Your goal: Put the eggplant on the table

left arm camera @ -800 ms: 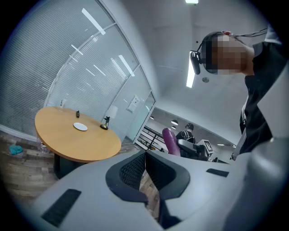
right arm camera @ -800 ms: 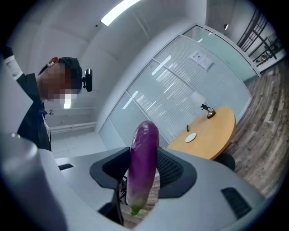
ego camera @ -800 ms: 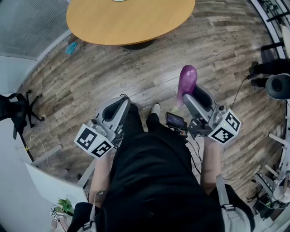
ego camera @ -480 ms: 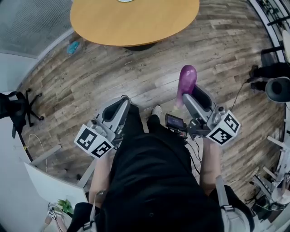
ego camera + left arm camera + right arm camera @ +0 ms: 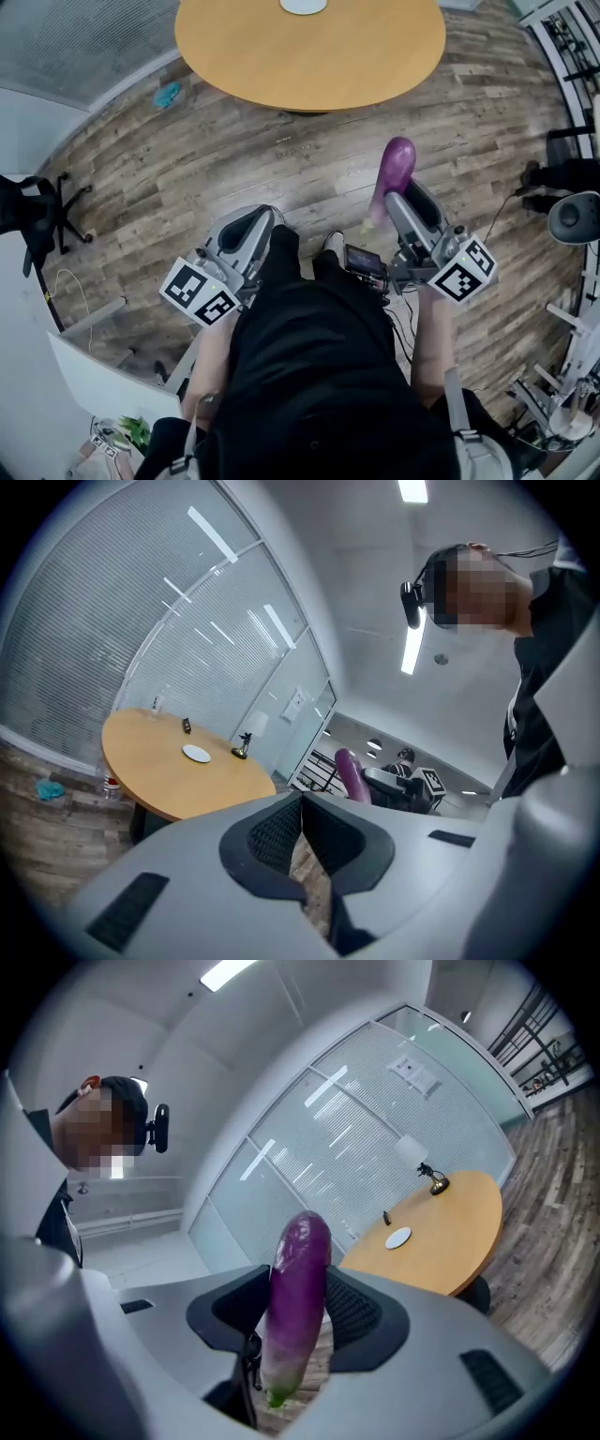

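Note:
A purple eggplant (image 5: 394, 173) stands nearly upright between the jaws of my right gripper (image 5: 401, 194), which is shut on it, green stem end down. In the right gripper view the eggplant (image 5: 296, 1297) fills the gap between the black pads (image 5: 358, 1309). My left gripper (image 5: 259, 220) is shut with nothing in it; its pads (image 5: 274, 834) meet at the tips. Both grippers are held at waist height over the wooden floor. The round wooden table (image 5: 309, 56) lies ahead, well apart from both. It also shows in the left gripper view (image 5: 159, 771) and the right gripper view (image 5: 450, 1232).
A white plate (image 5: 303, 6) lies on the table, with small items near it (image 5: 241, 750). A black office chair (image 5: 33, 220) stands at the left. A blue object (image 5: 169, 94) lies on the floor by the glass wall. Dark equipment and cables (image 5: 572, 192) crowd the right.
The table has come lower and larger in the head view, so I have moved nearer to it. Both grippers hold the same pose, and the eggplant stays gripped.

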`<act>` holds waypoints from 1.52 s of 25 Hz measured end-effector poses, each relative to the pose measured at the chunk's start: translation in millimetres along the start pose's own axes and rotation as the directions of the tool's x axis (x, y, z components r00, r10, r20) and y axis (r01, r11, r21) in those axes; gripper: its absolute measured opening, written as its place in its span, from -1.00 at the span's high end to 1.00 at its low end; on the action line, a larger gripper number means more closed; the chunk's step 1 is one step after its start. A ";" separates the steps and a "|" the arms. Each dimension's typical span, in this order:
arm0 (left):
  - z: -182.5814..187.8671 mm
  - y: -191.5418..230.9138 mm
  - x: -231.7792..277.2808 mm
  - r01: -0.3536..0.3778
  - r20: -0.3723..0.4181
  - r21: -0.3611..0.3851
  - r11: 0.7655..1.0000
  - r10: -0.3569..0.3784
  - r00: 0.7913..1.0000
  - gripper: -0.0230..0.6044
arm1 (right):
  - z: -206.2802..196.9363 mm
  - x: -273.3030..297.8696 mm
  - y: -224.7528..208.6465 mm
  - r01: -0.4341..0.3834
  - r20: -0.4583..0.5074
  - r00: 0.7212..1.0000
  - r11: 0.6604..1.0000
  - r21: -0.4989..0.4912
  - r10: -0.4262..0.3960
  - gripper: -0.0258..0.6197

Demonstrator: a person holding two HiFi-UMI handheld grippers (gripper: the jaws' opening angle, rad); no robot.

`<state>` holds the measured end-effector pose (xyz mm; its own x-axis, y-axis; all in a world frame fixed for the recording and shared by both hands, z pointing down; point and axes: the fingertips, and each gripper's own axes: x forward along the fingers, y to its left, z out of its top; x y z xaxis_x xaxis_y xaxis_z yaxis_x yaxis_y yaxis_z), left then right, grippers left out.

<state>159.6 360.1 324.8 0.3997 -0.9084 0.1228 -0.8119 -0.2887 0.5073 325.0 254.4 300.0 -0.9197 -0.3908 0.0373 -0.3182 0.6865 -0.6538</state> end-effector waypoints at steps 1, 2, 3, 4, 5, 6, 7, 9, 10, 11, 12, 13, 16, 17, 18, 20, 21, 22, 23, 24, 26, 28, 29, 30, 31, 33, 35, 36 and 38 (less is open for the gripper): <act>3.0 7.8 -2.1 0.001 0.001 -0.005 1.000 -0.001 1.000 0.89 | 0.8 8.6 1.4 0.007 0.006 1.000 1.000 0.003 -0.007 0.32; 5.9 15.9 -4.0 0.002 0.000 -0.007 1.000 -0.002 1.000 0.89 | 1.1 17.4 3.7 0.013 0.011 1.000 1.000 0.002 -0.013 0.32; 9.0 24.2 -5.9 0.003 -0.002 -0.008 1.000 -0.003 1.000 0.89 | 1.0 26.1 6.4 0.018 0.014 1.000 1.000 -0.001 -0.018 0.32; 12.2 32.6 -7.5 0.004 -0.003 -0.009 1.000 -0.004 1.000 0.89 | 0.5 34.2 9.0 0.022 0.015 1.000 1.000 -0.003 -0.022 0.32; 15.7 41.0 -8.7 0.005 -0.003 -0.012 1.000 -0.005 1.000 0.89 | -0.2 41.8 10.9 0.027 0.014 1.000 1.000 -0.005 -0.027 0.32; 19.3 49.1 -9.4 0.006 -0.001 -0.018 1.000 -0.006 1.000 0.89 | -0.8 49.0 12.0 0.032 0.012 0.999 0.999 -0.007 -0.032 0.32; 22.9 56.5 -9.7 0.007 0.003 -0.024 1.000 -0.007 1.000 0.89 | -1.2 55.7 12.4 0.037 0.010 0.999 0.999 -0.007 -0.037 0.32; 29.5 69.0 -10.0 0.013 0.012 -0.033 0.999 -0.013 1.000 0.89 | -1.0 68.0 13.0 0.045 0.006 0.999 0.999 -0.009 -0.044 0.32; 32.4 74.7 -10.2 0.017 0.014 -0.035 0.999 -0.016 1.000 0.89 | -0.6 74.5 13.7 0.046 0.006 0.999 0.999 -0.012 -0.046 0.32; 35.3 80.3 -10.9 0.021 0.016 -0.035 0.999 -0.021 1.000 0.89 | -0.4 81.3 14.8 0.047 0.007 0.999 0.999 -0.015 -0.047 0.32; 38.2 85.7 -12.2 0.025 0.018 -0.035 0.999 -0.025 1.000 0.89 | -0.7 88.3 16.3 0.048 0.007 0.999 0.999 -0.018 -0.048 0.32; 41.1 91.0 -14.1 0.029 0.020 -0.034 0.999 -0.028 0.999 0.89 | -1.3 95.3 18.0 0.048 0.007 0.999 0.999 -0.020 -0.048 0.32; 50.3 104.9 -20.8 0.031 0.029 -0.031 0.999 -0.031 0.999 0.89 | -3.2 113.6 23.1 0.048 0.005 0.999 0.998 -0.028 -0.048 0.32; 52.5 108.2 -23.8 0.031 0.031 -0.032 0.999 -0.030 0.999 0.89 | -4.2 118.0 24.2 0.049 0.003 0.999 0.998 -0.027 -0.049 0.32; 54.2 111.2 -26.6 0.029 0.031 -0.035 0.999 -0.028 0.999 0.89 | -5.2 122.0 24.6 0.052 0.001 0.999 0.998 -0.023 -0.052 0.32; 56.8 117.2 -29.7 0.029 0.025 -0.042 0.999 -0.028 0.999 0.89 | -5.2 130.1 23.6 0.062 -0.002 0.998 0.998 -0.013 -0.062 0.32; 57.5 119.6 -29.9 0.032 0.021 -0.046 0.998 -0.031 0.999 0.89 | -4.0 134.0 23.2 0.066 -0.001 0.998 0.998 -0.012 -0.066 0.32; 57.8 121.5 -29.5 0.036 0.015 -0.049 0.998 -0.035 0.999 0.89 | -2.5 137.5 23.3 0.069 0.001 0.998 0.998 -0.014 -0.069 0.32; 57.5 123.2 -28.7 0.040 0.010 -0.053 0.998 -0.040 0.999 0.89 | -1.1 140.6 23.8 0.070 0.003 0.998 0.997 -0.017 -0.070 0.32; 56.8 125.3 -27.3 0.043 0.004 -0.057 0.997 -0.043 0.999 0.89 | 0.1 143.4 24.2 0.069 0.004 0.998 0.997 -0.020 -0.069 0.32; 56.1 129.8 -22.3 0.045 -0.005 -0.066 0.997 -0.045 0.999 0.89 | 0.7 146.6 20.6 0.075 0.002 0.997 0.997 -0.014 -0.075 0.32; 57.1 132.5 -15.1 0.043 -0.006 -0.070 0.997 -0.044 0.999 0.89 | 0.9 148.4 12.8 0.083 -0.004 0.997 0.997 -0.002 -0.083 0.32; 57.7 133.3 -11.1 0.042 -0.005 -0.069 0.997 -0.043 0.999 0.89 | 1.5 149.7 8.5 0.084 -0.007 0.996 0.996 0.001 -0.084 0.32; 58.3 134.1 -6.8 0.041 -0.006 -0.066 0.997 -0.042 0.999 0.89 | 2.8 151.5 4.0 0.082 -0.009 0.997 0.997 0.002 -0.082 0.32; 59.3 135.4 -2.3 0.039 -0.007 -0.061 0.997 -0.040 0.999 0.89 | 5.1 154.2 -0.5 0.077 -0.010 0.997 0.997 0.003 -0.077 0.32; 64.6 139.0 7.3 0.029 -0.003 -0.053 0.998 -0.029 1.000 0.89 | 13.8 162.9 -8.9 0.061 -0.008 0.998 0.998 -0.002 -0.061 0.32; 75.3 143.0 17.1 0.009 0.005 -0.040 0.999 -0.009 1.000 0.89 | 26.8 176.3 -17.4 0.033 -0.005 0.999 0.999 -0.009 -0.033 0.32; 82.1 145.4 22.7 -0.001 0.009 -0.032 0.999 0.001 1.000 0.89 | 34.2 184.1 -22.5 0.020 -0.001 1.000 1.000 -0.007 -0.020 0.32; 96.8 151.7 35.4 -0.017 0.016 -0.016 1.000 0.017 1.000 0.89 | 50.3 202.7 -31.0 -0.010 0.006 1.000 1.000 -0.011 0.010 0.32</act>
<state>9.4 254.8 323.6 0.3787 -0.9179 0.1183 -0.8120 -0.2683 0.5183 160.0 123.1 289.9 -0.9213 -0.3880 0.0261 -0.3119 0.6972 -0.6455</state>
